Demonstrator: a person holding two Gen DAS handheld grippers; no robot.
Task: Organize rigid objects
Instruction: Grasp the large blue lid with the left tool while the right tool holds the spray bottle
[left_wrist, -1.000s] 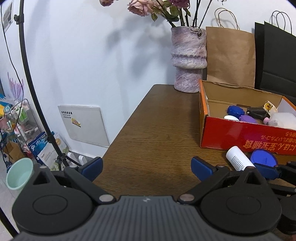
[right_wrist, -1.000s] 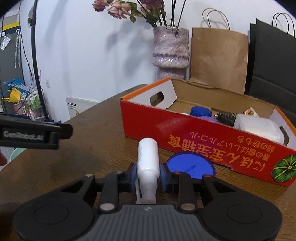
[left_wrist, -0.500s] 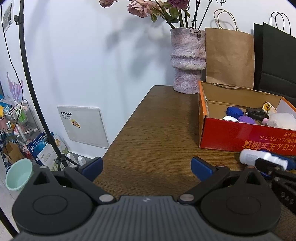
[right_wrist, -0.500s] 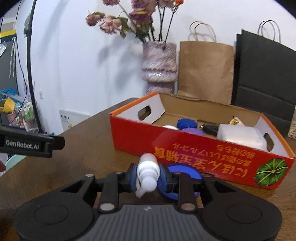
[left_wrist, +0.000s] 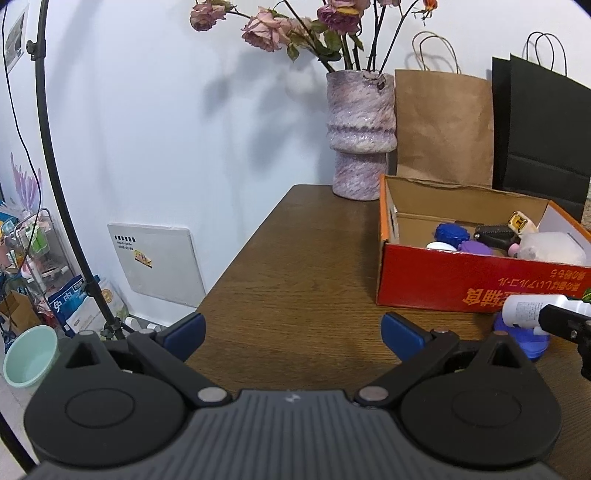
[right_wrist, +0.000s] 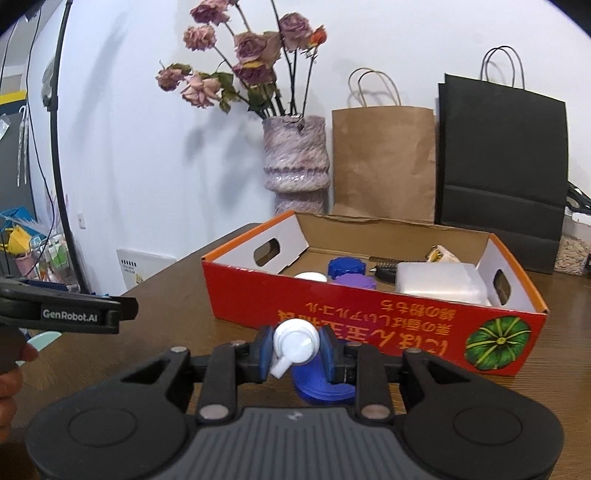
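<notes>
Right gripper (right_wrist: 293, 350) pinches a small white plastic pump bottle (right_wrist: 295, 341) between its blue pads, nozzle end toward the camera, lifted off the brown wooden table (right_wrist: 177, 295). The bottle hangs just in front of the near long wall of the red cardboard box with orange rim (right_wrist: 369, 314), above a round blue plastic lid (right_wrist: 321, 386) lying flat on the table by that wall. Inside the box: a blue ribbed cap (right_wrist: 345, 266), a purple cap (right_wrist: 354, 282), a white round piece (right_wrist: 311, 277), a translucent white plastic container (right_wrist: 439, 282) and a black brush (right_wrist: 384, 271). Left gripper (left_wrist: 291, 330) has its jaws spread wide with nothing between them, over the table's left edge. A mottled purple ceramic vase (right_wrist: 295, 158) stands at the far edge of the table.
</notes>
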